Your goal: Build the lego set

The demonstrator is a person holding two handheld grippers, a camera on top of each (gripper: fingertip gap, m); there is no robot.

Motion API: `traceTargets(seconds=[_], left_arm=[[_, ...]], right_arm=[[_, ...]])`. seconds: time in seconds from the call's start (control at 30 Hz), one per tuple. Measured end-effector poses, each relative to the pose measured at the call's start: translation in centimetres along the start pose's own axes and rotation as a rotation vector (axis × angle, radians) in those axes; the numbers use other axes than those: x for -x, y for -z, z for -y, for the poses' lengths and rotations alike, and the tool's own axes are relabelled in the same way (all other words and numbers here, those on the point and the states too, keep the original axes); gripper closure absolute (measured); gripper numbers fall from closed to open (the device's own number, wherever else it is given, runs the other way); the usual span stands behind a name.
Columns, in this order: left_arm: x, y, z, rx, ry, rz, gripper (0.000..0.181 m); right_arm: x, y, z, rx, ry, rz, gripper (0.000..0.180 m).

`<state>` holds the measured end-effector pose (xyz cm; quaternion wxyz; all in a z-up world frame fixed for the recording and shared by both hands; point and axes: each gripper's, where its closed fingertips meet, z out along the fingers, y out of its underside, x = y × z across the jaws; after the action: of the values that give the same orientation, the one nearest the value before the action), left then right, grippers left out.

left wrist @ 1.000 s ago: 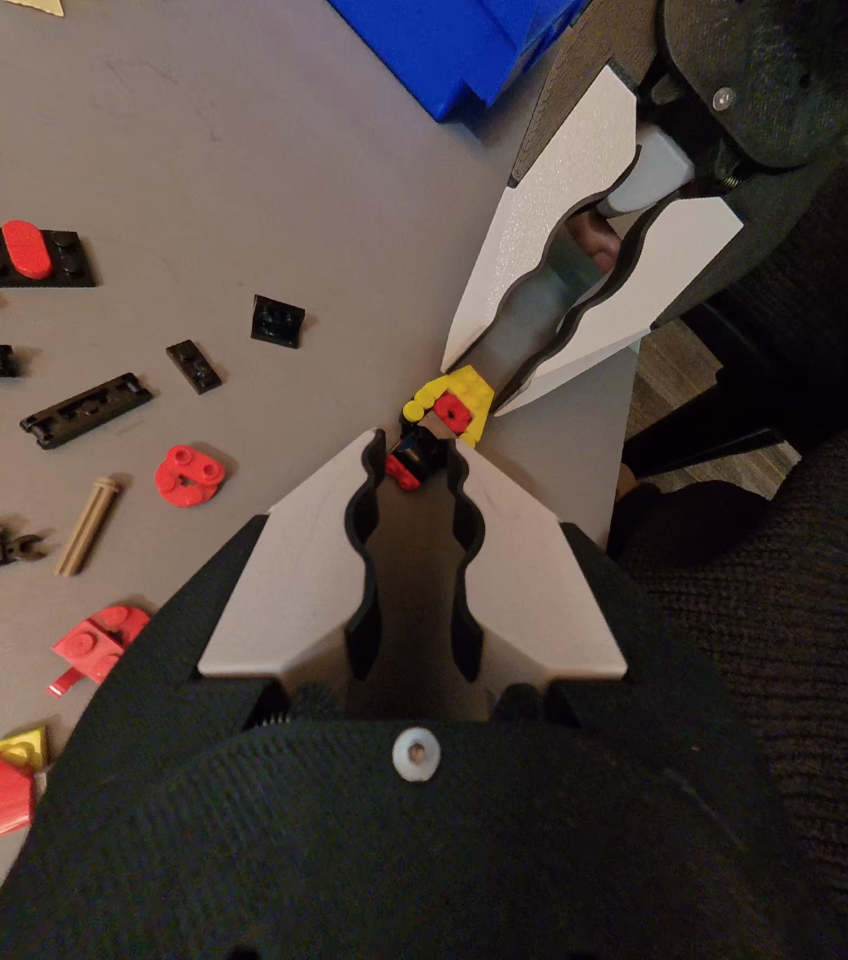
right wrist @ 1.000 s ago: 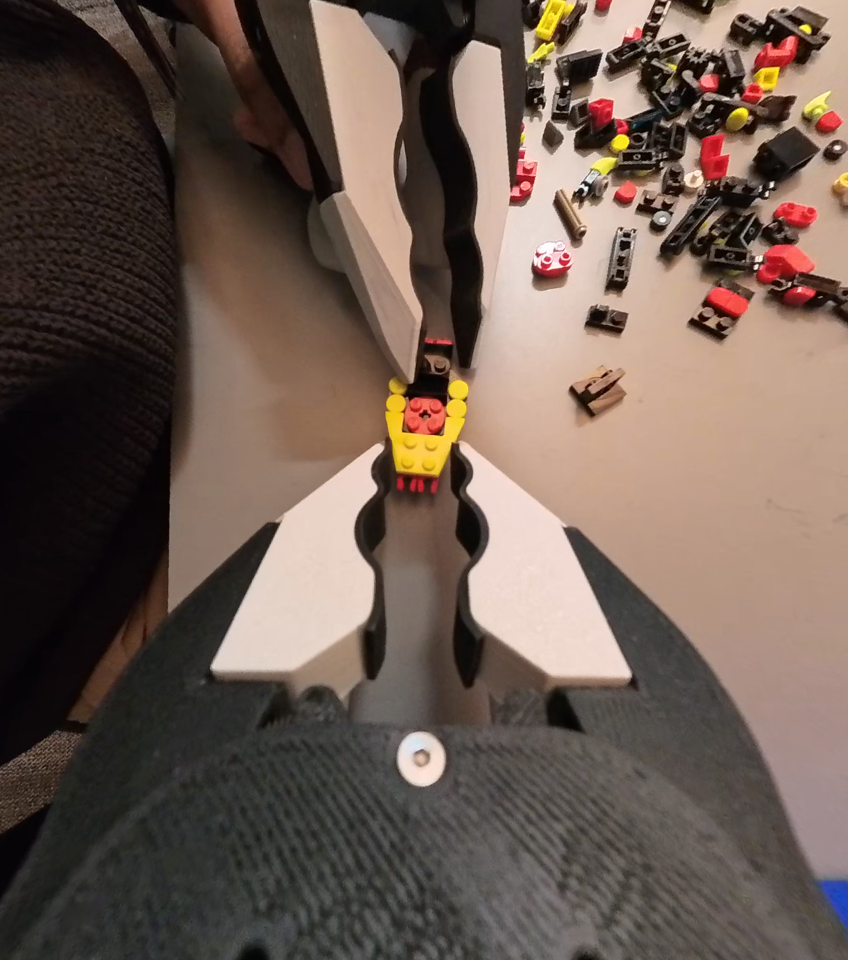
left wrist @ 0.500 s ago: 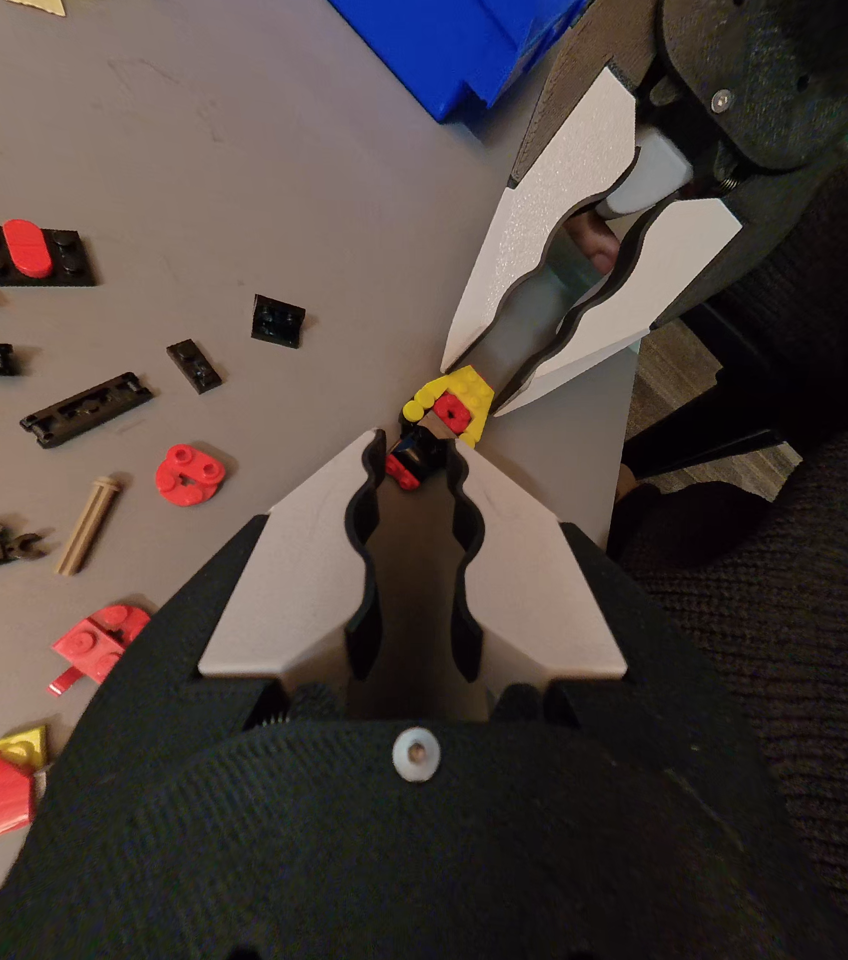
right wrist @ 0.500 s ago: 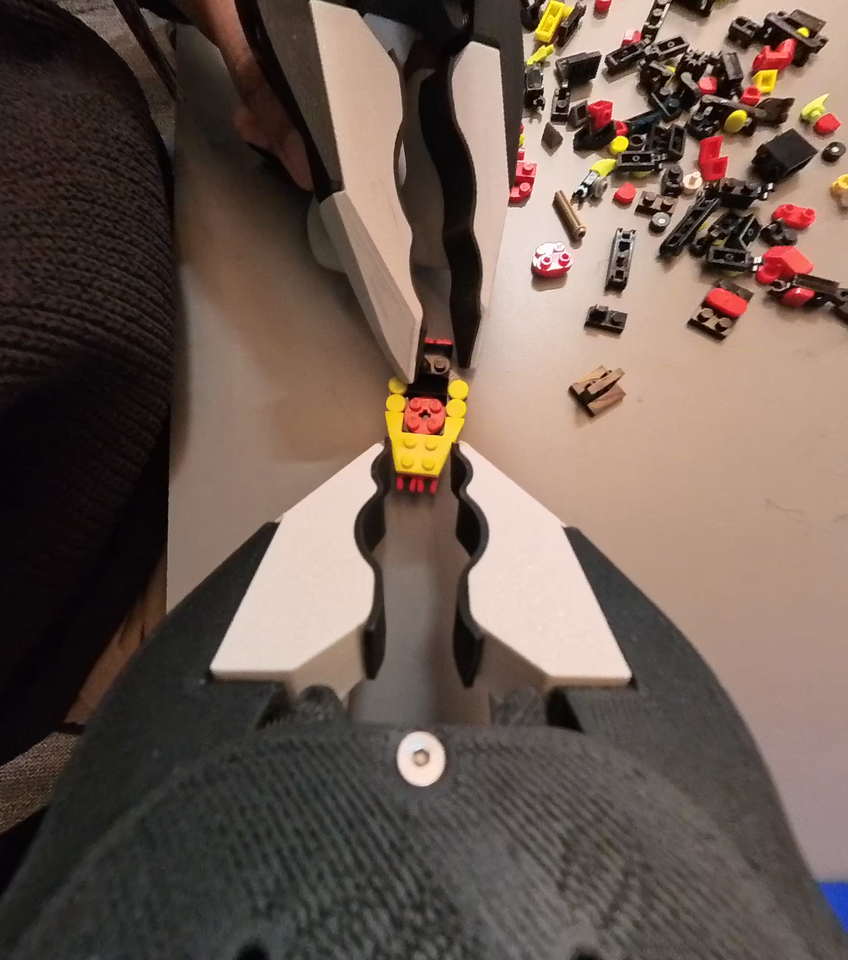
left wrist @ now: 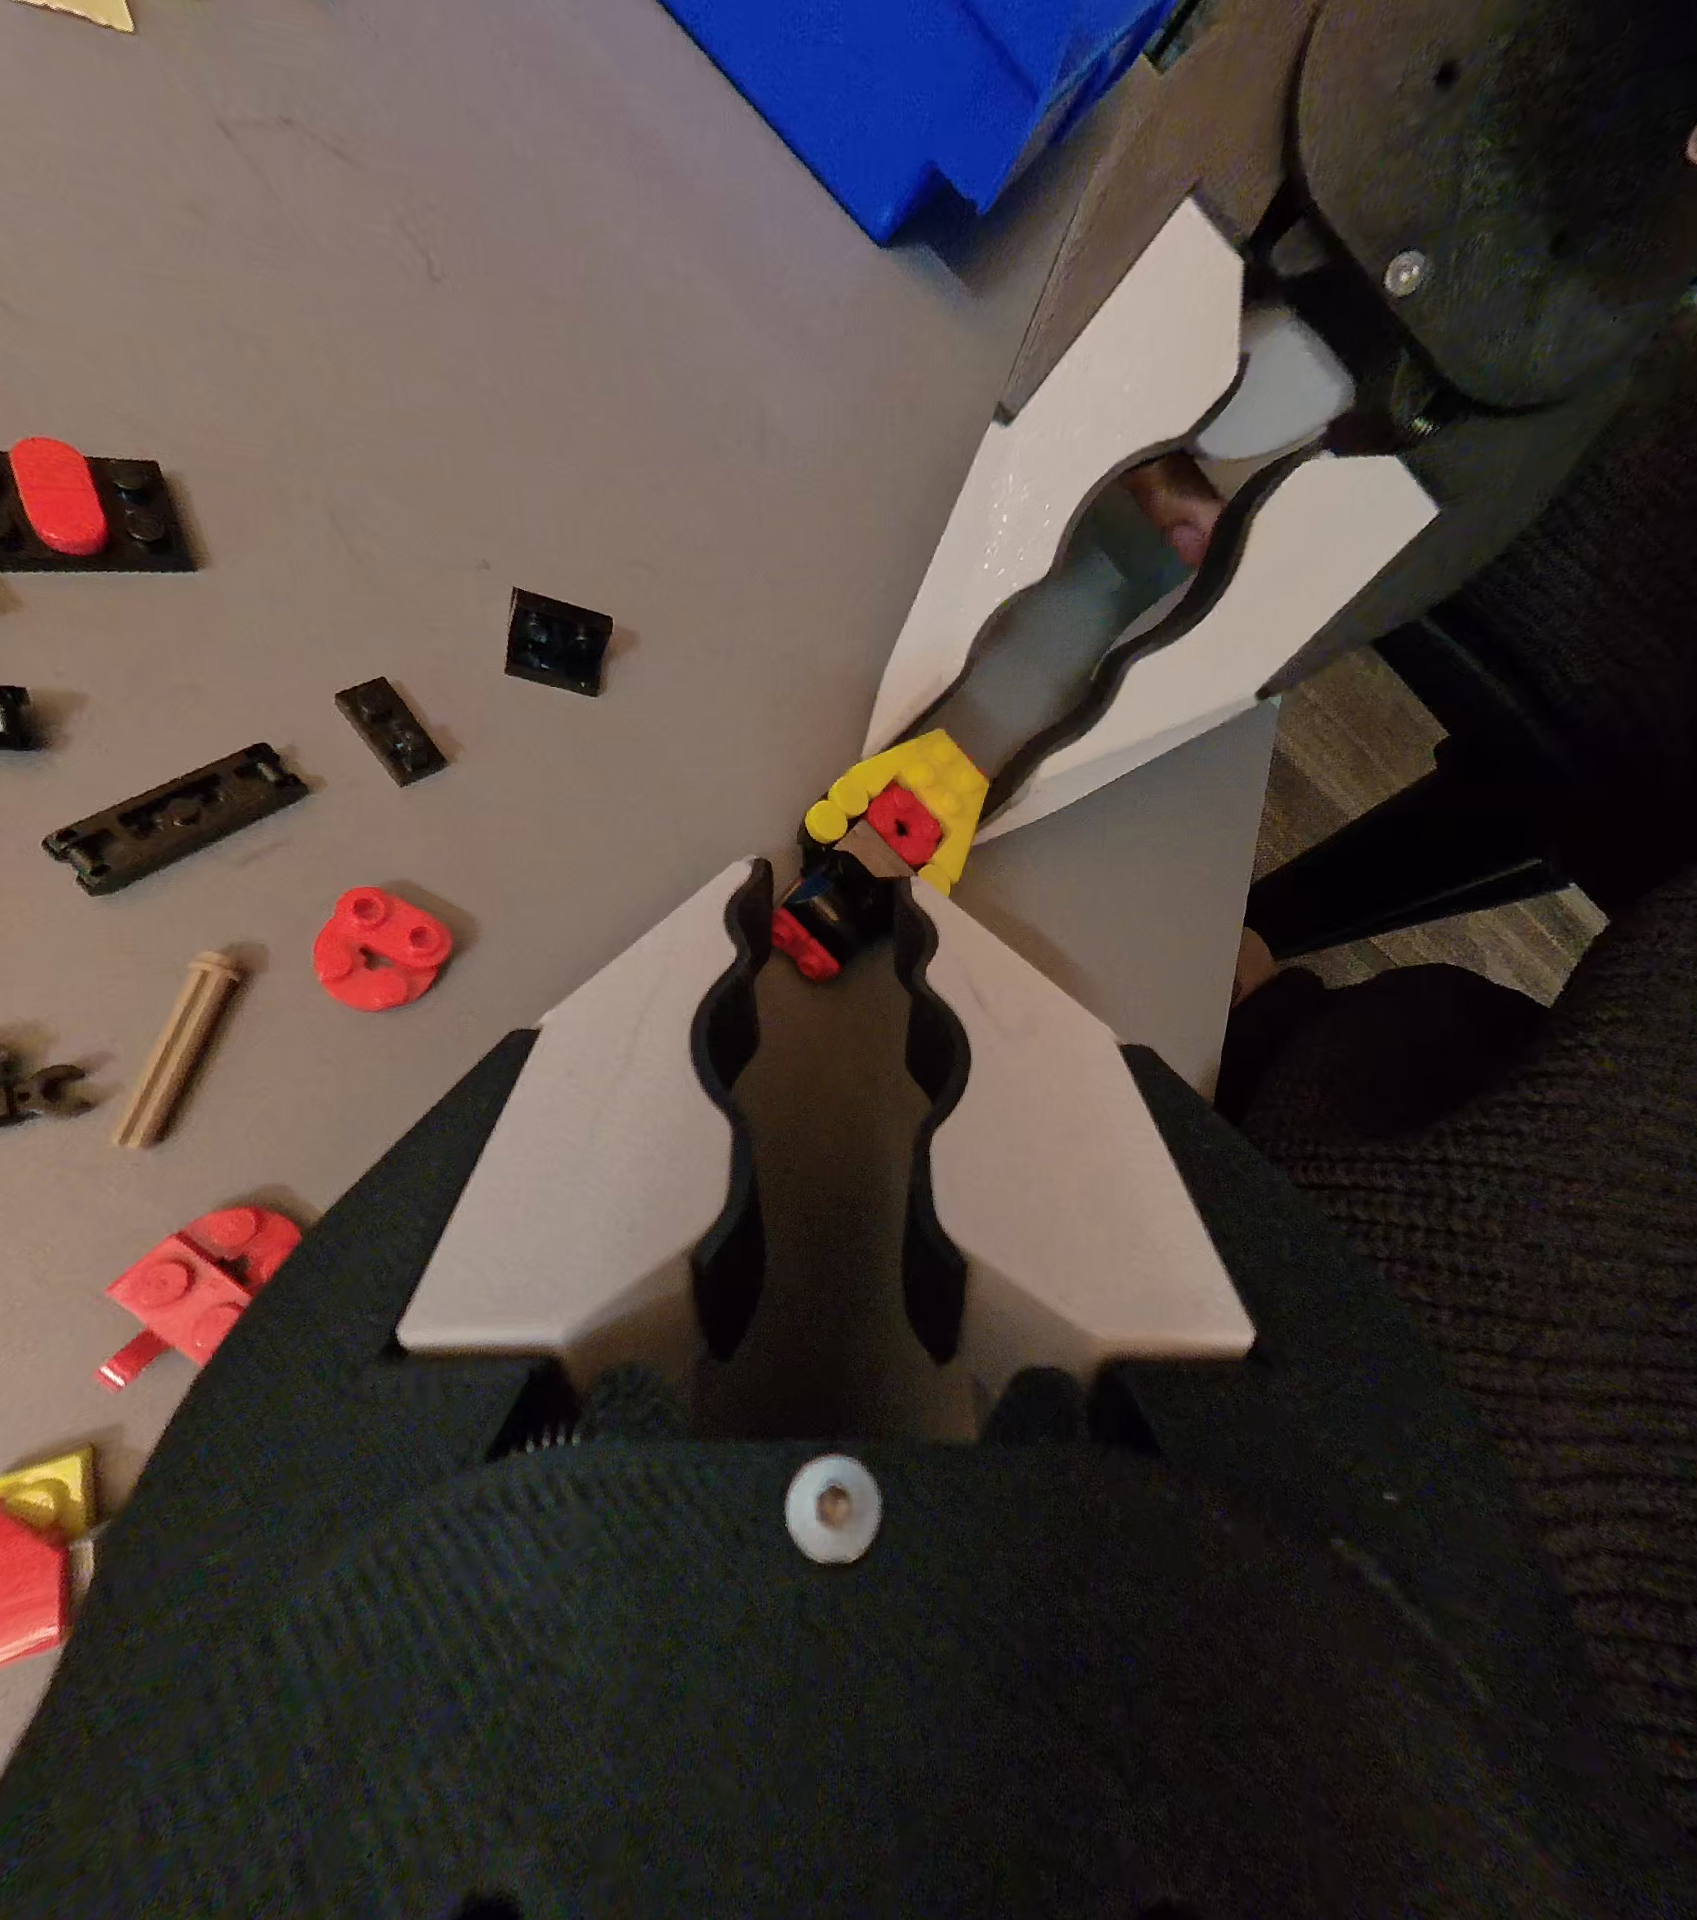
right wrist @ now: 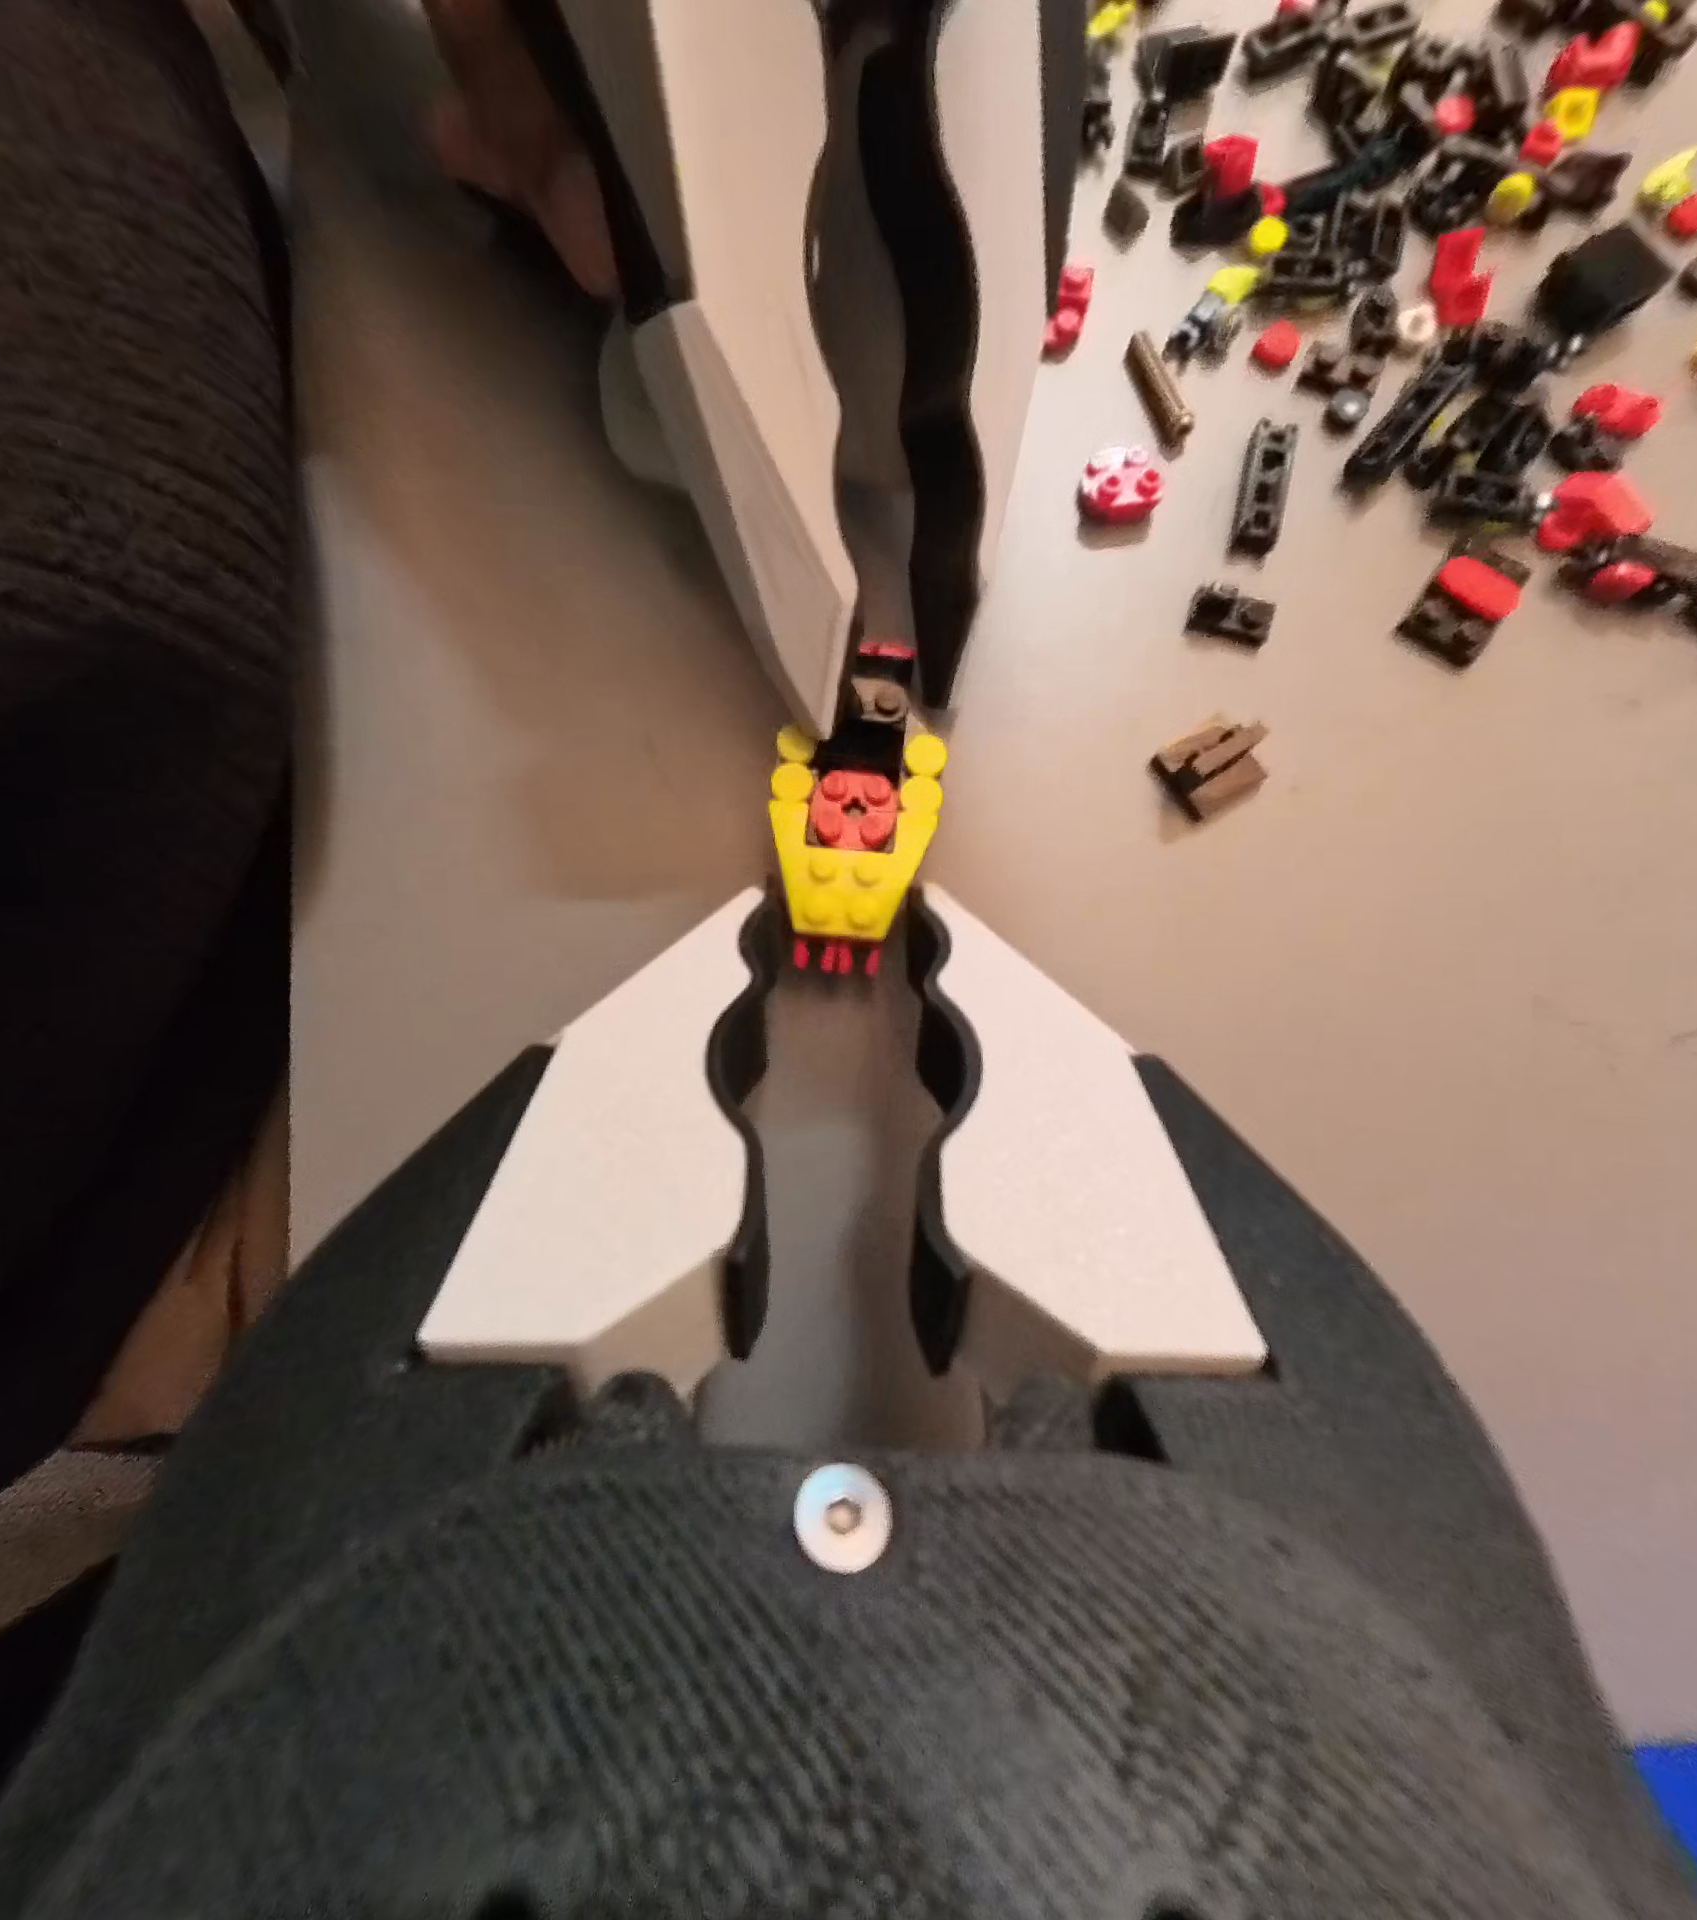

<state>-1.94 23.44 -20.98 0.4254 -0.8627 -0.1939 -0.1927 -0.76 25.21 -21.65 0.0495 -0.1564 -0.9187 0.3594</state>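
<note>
You hold the small lego model (right wrist: pixel 849 831) between your two claws, above the near edge of the grey counter (left wrist: pixel 408 312). Your right claw (right wrist: pixel 839 914) is clamped on the yellow wedge end of the model, with the fingertips (right wrist: pixel 740 925) pressing on its two sides. Your left claw (left wrist: pixel 828 914) is clamped on the opposite end, which is black with a little red part. In the right wrist view this left claw comes down from the top, and its tips meet the black end just beyond the yellow studs. On top of the yellow part sits a red round plate with studs.

The other pieces lie on the counter, all well apart from the model. Nearest to the model, on its far side in the right wrist view, is a brown piece (right wrist: pixel 1210 767). A red round plate (left wrist: pixel 382 948) and a tan rod (left wrist: pixel 179 1047) lie farther from the model, and beyond them a black plate with a red oval tile (left wrist: pixel 63 509). A blue bin (left wrist: pixel 906 94) stands at the far side of the counter from the model. Your dark knitted sleeve (left wrist: pixel 1602 1247) is just beside the model, off the counter edge.
</note>
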Motion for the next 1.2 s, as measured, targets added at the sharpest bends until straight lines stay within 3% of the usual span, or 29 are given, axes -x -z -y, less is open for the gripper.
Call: traceTargets(seconds=[0.37, 0.57, 1.2], left_arm=[[0.1, 0.1, 0.1, -0.010, 0.019, -0.007, 0.159], [0.1, 0.2, 0.1, -0.011, 0.021, -0.009, 0.159], [0.1, 0.1, 0.1, -0.008, 0.020, -0.008, 0.159]], right_arm=[[-0.5, 0.6, 0.1, -0.011, -0.013, -0.030, 0.145], [-0.5, 1.9, 1.8, -0.109, -0.004, -0.038, 0.170], [-0.3, 0.8, 1.0, -0.008, -0.011, -0.059, 0.180]])
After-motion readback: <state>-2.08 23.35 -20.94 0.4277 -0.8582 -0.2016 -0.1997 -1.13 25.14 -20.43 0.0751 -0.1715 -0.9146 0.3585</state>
